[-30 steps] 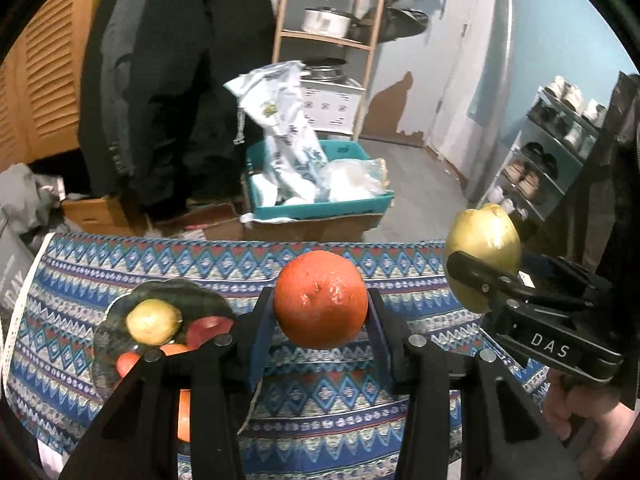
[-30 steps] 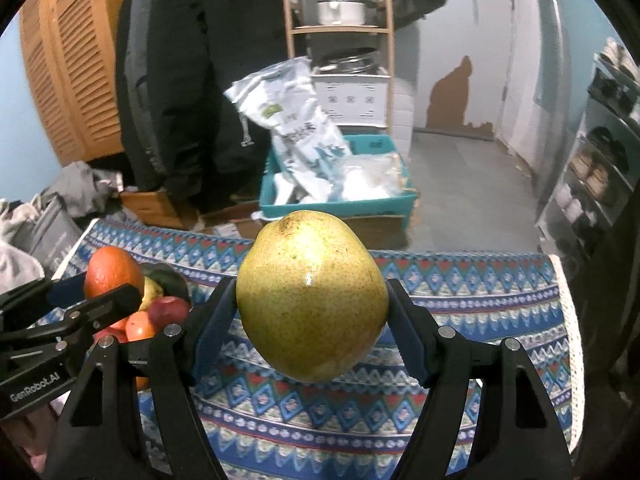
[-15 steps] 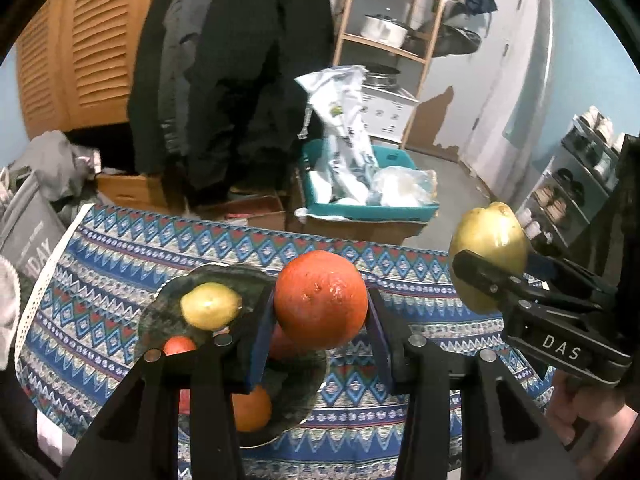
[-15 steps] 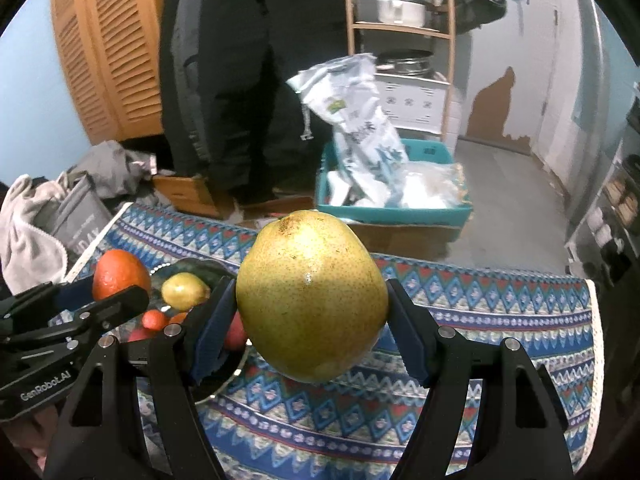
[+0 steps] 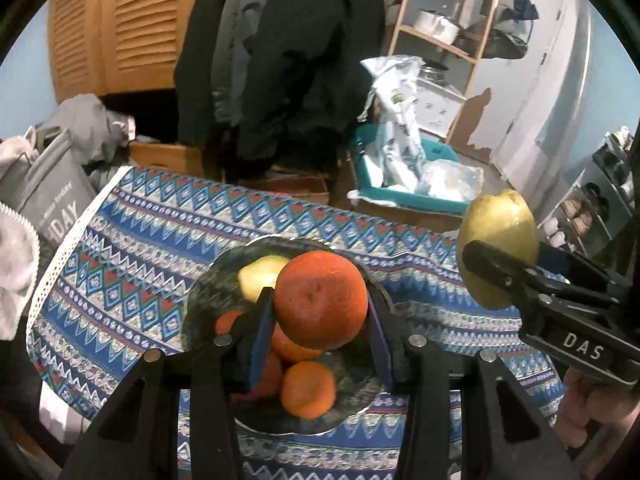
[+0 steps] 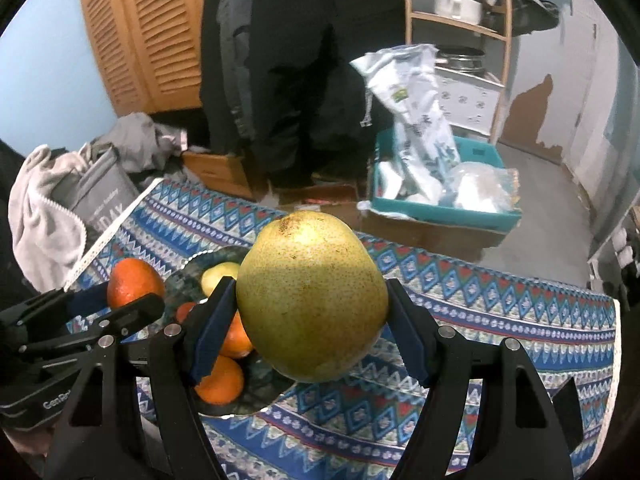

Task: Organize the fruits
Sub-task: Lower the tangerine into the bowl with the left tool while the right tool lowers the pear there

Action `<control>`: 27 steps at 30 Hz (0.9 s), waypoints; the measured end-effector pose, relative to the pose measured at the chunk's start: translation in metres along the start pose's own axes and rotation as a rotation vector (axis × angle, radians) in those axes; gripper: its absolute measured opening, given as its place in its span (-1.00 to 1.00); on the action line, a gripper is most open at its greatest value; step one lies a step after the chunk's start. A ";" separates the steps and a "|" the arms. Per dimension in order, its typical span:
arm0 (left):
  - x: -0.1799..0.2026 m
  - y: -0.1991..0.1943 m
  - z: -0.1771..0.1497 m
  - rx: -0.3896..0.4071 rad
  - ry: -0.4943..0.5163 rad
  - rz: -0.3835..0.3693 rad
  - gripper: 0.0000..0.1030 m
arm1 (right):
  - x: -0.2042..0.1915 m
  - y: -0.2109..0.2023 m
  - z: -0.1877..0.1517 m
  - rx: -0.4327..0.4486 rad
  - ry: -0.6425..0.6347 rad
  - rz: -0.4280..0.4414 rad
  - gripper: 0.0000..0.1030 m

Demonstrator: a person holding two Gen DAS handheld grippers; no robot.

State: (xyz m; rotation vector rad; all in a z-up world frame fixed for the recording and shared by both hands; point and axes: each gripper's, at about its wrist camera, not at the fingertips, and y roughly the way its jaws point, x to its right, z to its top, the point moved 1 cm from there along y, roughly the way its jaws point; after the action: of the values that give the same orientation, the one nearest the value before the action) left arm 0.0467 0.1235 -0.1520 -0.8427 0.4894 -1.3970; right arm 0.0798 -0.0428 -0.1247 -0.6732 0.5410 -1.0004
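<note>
My left gripper (image 5: pixel 320 312) is shut on an orange (image 5: pixel 321 299) and hangs right over a dark glass plate (image 5: pixel 204 304) on the patterned cloth. On the plate lie a yellow lemon (image 5: pixel 256 280) and several small oranges (image 5: pixel 308 390). My right gripper (image 6: pixel 308 320) is shut on a large yellow-green pear (image 6: pixel 312 296), held above the cloth just right of the plate (image 6: pixel 256 396). The left wrist view shows the pear (image 5: pixel 496 252) at right in the other gripper. In the right wrist view the left gripper's orange (image 6: pixel 134 282) sits at the left.
A table under a blue patterned cloth (image 5: pixel 132 264) fills the foreground. Behind it stand a teal bin (image 6: pixel 440 208) with plastic bags, hanging dark coats (image 5: pixel 280 52), a wooden shelf (image 5: pixel 452 40) with pots, and grey bags (image 5: pixel 52 200) at left.
Both grippers have swung left with their fruit. The plate, earlier at the lower left of the left wrist view, now lies directly beneath the held orange.
</note>
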 end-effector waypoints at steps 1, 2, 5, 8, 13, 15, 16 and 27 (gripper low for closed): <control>-0.004 0.002 -0.001 -0.006 -0.004 0.004 -0.13 | -0.003 0.003 0.000 -0.006 -0.004 0.003 0.43; -0.008 0.005 -0.002 -0.011 -0.010 0.007 -0.13 | -0.007 0.007 -0.001 -0.014 -0.011 0.007 0.43; -0.019 0.017 -0.004 -0.036 -0.028 0.019 -0.13 | -0.017 0.018 -0.005 -0.038 -0.022 0.018 0.43; -0.028 0.033 -0.008 -0.076 -0.053 0.017 -0.12 | -0.021 0.030 -0.009 -0.066 -0.026 0.027 0.43; -0.038 0.061 -0.011 -0.138 -0.068 0.026 -0.12 | -0.025 0.045 -0.019 -0.102 -0.025 0.035 0.43; -0.042 0.067 -0.012 -0.153 -0.083 0.019 -0.12 | -0.025 0.051 -0.023 -0.117 -0.022 0.043 0.43; -0.044 0.071 -0.012 -0.163 -0.091 0.020 -0.13 | -0.025 0.053 -0.024 -0.124 -0.021 0.045 0.43; -0.055 0.070 -0.016 -0.166 -0.096 0.076 0.27 | -0.026 0.079 -0.043 -0.206 -0.017 0.080 0.44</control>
State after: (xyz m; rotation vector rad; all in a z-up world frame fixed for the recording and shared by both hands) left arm 0.0727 0.1704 -0.2243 -1.0106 0.5629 -1.2523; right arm 0.0844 -0.0015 -0.2088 -0.8357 0.6570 -0.8708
